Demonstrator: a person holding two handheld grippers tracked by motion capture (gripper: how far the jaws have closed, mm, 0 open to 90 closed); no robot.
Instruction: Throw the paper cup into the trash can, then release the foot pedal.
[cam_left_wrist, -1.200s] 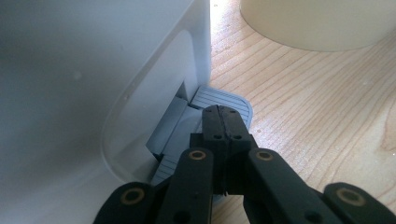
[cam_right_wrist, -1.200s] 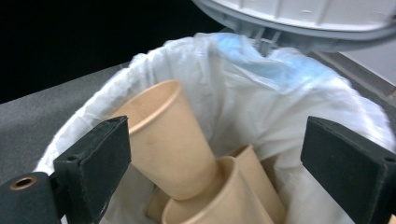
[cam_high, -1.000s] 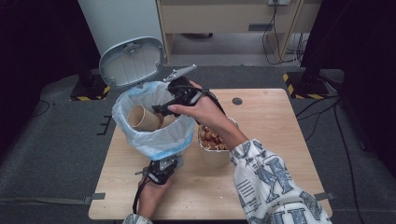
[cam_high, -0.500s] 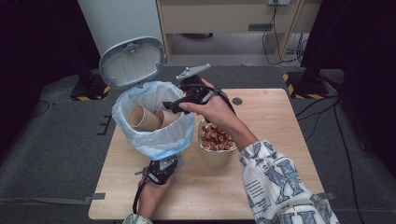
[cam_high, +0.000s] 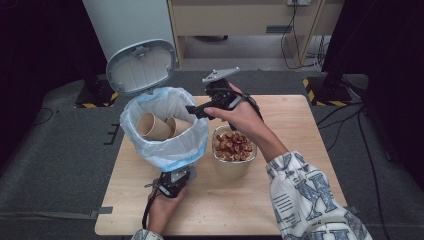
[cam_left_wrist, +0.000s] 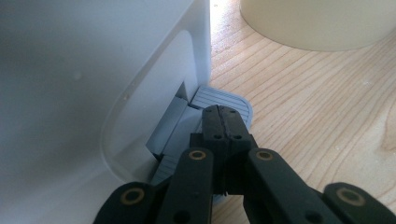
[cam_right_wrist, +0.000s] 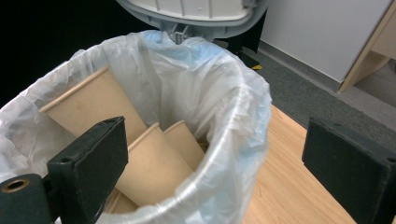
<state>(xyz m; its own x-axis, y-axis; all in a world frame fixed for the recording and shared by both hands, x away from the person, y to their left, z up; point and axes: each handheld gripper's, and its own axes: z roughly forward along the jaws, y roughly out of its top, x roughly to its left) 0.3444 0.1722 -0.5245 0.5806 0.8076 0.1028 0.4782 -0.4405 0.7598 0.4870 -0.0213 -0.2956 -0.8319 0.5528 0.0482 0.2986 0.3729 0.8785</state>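
In the high view, a small white pedal bin (cam_high: 165, 150) lined with a pale plastic bag stands at centre left of the wooden table (cam_high: 300, 200), its grey lid (cam_high: 141, 66) tipped up behind it. Brown paper cups (cam_high: 152, 126) lie tilted inside the bag.

The left gripper (cam_high: 172, 182) sits at the lower centre of the frame, at the bin's foot. In the left gripper view its jaws are closed tight together, tips resting on the ribbed grey pedal (cam_left_wrist: 223, 100) at the bin's base.

The right gripper (cam_high: 197, 111) is just right of the bin's rim, above centre. In the right gripper view its jaws stand wide apart with nothing between them, and the bag's rim (cam_right_wrist: 243, 121) and the cups (cam_right_wrist: 149, 163) lie beyond them, not touched. A bowl of reddish-brown snacks (cam_high: 233, 146) stands just right of the bin.
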